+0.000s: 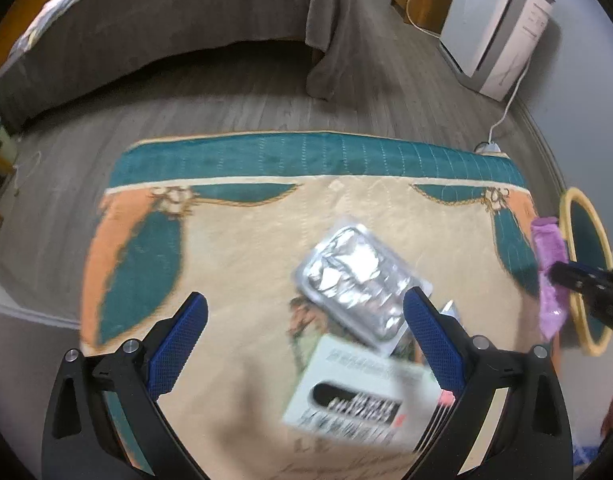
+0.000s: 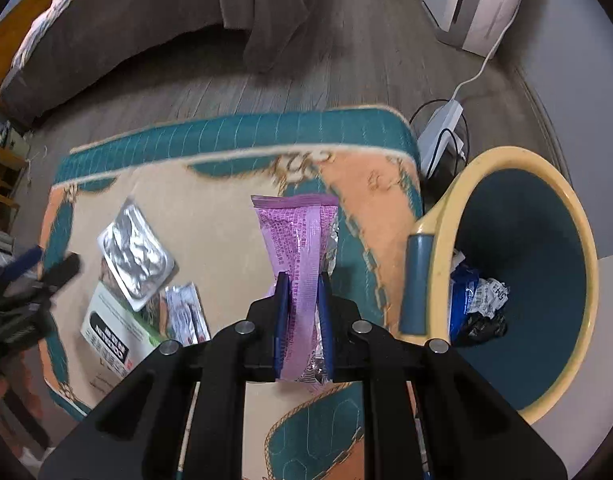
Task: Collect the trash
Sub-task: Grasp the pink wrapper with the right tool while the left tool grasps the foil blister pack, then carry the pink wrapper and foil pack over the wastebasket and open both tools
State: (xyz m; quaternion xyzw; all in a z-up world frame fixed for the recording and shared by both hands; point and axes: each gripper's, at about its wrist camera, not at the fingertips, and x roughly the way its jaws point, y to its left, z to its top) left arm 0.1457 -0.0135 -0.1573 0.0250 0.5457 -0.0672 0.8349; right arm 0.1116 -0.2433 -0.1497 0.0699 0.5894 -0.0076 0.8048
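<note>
One purple wrapper is what I have clamped in my right gripper; the blue pads press on it from both sides, and it stands up out of the fingers above the rug, just beside the rug's edge nearest the bin. That bin, yellow-rimmed and dark teal inside, stands just off the rug's corner and already holds a blue wrapper and some crumpled pieces. On the rug, well away from the bin side, lie a silver foil tray, a white and green box touching it and partly under one corner, and a small foil sachet beside the box. My left gripper hangs above that cluster with its fingers spread wide and nothing between the pads; the tray and box show in the gap below. Beyond the rug's far border I see grey plank floor, a bed with a grey cover, and a white appliance with its cord trailing toward the rug.
</note>
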